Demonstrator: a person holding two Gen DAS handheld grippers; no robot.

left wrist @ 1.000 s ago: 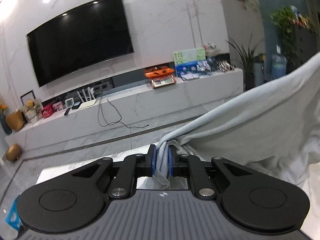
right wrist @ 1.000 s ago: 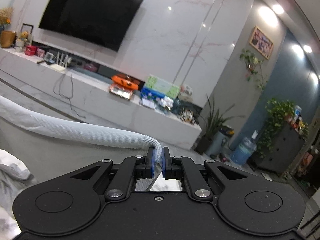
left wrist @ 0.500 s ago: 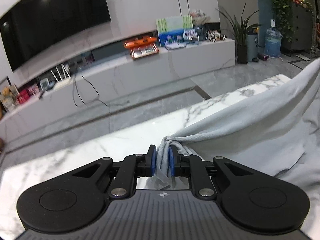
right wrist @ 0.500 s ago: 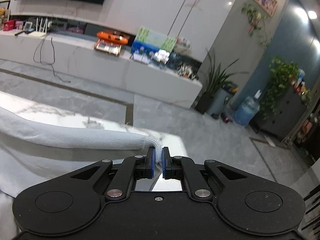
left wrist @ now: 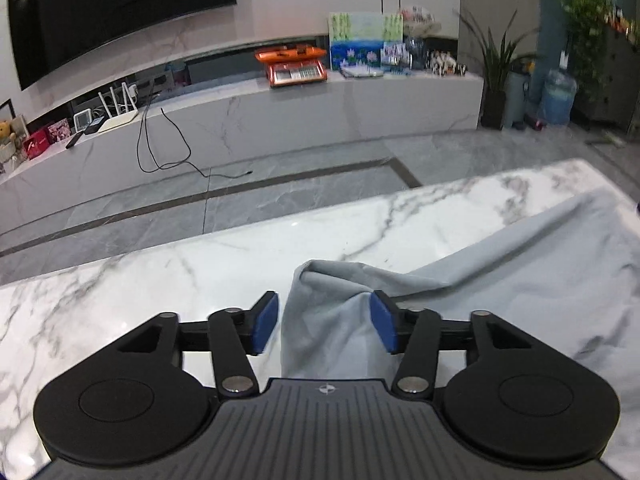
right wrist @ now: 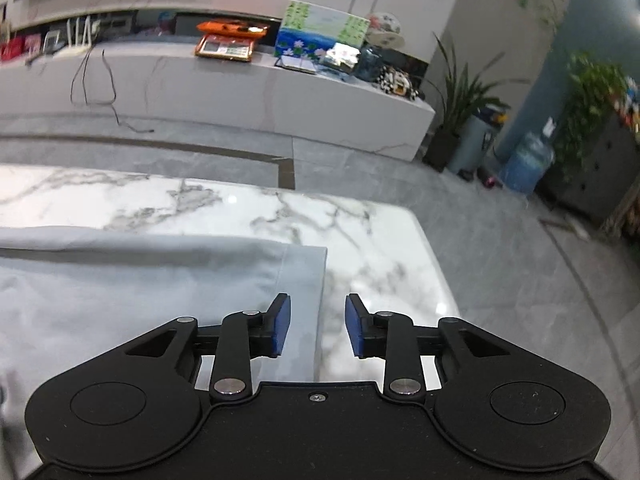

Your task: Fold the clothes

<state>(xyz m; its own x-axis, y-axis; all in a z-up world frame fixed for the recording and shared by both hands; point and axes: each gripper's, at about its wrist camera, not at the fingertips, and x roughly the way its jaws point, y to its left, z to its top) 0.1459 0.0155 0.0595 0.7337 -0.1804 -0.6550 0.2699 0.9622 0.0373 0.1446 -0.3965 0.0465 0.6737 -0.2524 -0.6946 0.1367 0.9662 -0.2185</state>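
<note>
Grey garment [right wrist: 140, 280] flat on marble table [right wrist: 380, 248], both hand-held grippers spread apart

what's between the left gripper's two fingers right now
A bunched corner of the grey garment lies on the marble table inside the open left gripper, its right side against the right pad. The left wrist view shows it.

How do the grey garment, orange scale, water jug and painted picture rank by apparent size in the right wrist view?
1. Grey garment, by far, though nearest the camera.
2. Painted picture.
3. Orange scale and water jug: look alike, unranked.
</note>
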